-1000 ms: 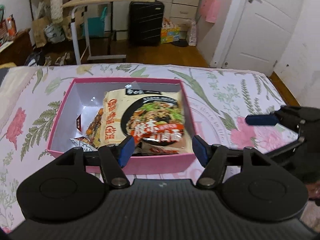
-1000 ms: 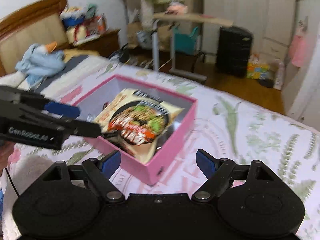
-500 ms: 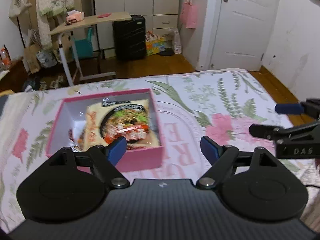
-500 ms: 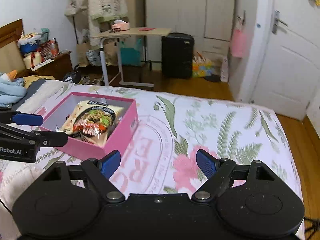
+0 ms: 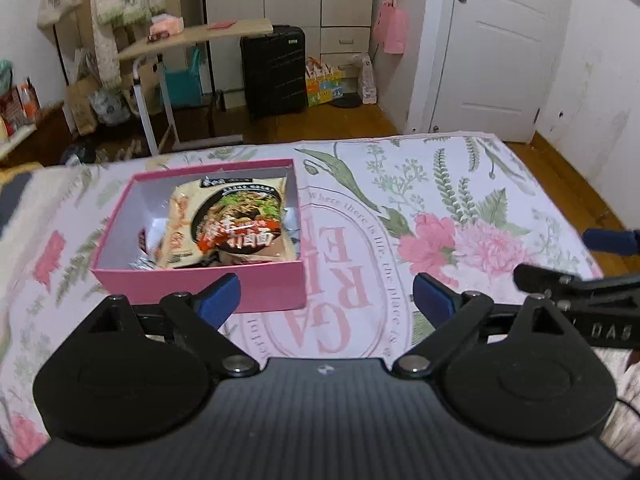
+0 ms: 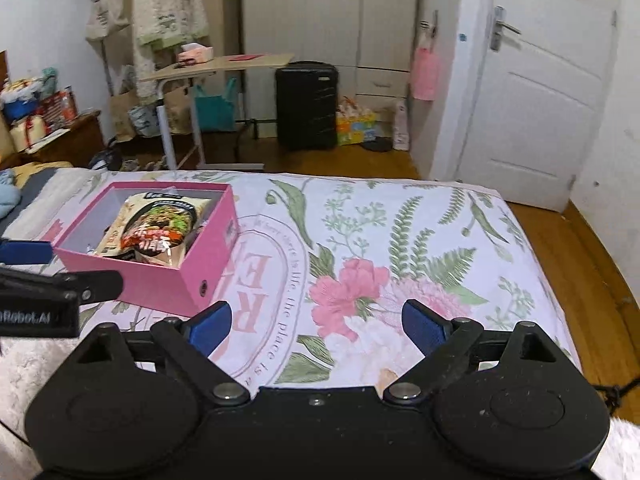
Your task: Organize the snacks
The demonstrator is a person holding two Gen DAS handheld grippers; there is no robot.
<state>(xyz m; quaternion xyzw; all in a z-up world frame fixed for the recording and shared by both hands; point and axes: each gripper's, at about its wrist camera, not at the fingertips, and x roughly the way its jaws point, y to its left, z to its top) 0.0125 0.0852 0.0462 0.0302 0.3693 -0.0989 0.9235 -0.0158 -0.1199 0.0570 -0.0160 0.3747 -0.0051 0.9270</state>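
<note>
A pink box [image 5: 240,284] sits on the floral bedspread, also in the right wrist view [image 6: 160,284]. A yellow noodle packet [image 5: 232,224] lies on top of other snack packs inside it; it also shows in the right wrist view [image 6: 156,232]. My left gripper [image 5: 326,300] is open and empty, held above the bed just in front of the box. My right gripper [image 6: 316,326] is open and empty, to the right of the box over the pink flower print. Each gripper shows at the edge of the other's view.
The bedspread [image 6: 400,248] ends at a wooden floor on the right. Beyond the bed stand a rolling desk [image 5: 192,40], a black suitcase [image 5: 274,72] and a white door [image 5: 500,48]. A nightstand [image 6: 60,140] with clutter stands at the far left.
Both grippers have pulled back and up from the box, which now looks smaller and farther. The noodle packet stays in the box. Both jaws remain open.
</note>
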